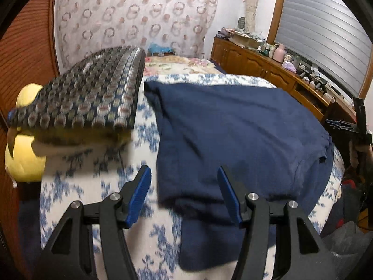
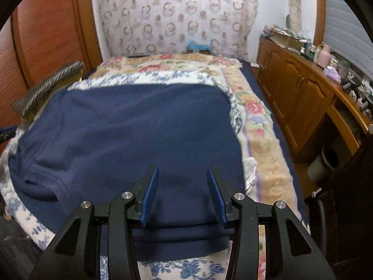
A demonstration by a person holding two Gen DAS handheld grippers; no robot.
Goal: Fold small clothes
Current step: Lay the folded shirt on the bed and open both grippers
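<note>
A navy blue garment (image 1: 237, 140) lies spread on the blue-and-white floral bed cover (image 1: 98, 186); it also fills the middle of the right wrist view (image 2: 130, 135). A folded sleeve shows at its edge (image 2: 39, 186). My left gripper (image 1: 184, 175) is open and empty, above the garment's near left edge. My right gripper (image 2: 183, 175) is open and empty, above the garment's near edge.
A patterned dark cushion (image 1: 88, 93) lies on a yellow plush (image 1: 23, 158) at the bed's left. A wooden dresser (image 2: 303, 98) with clutter runs along the right. A pink floral blanket (image 2: 258, 140) lies under the cover. A wooden wardrobe (image 2: 46, 35) stands at left.
</note>
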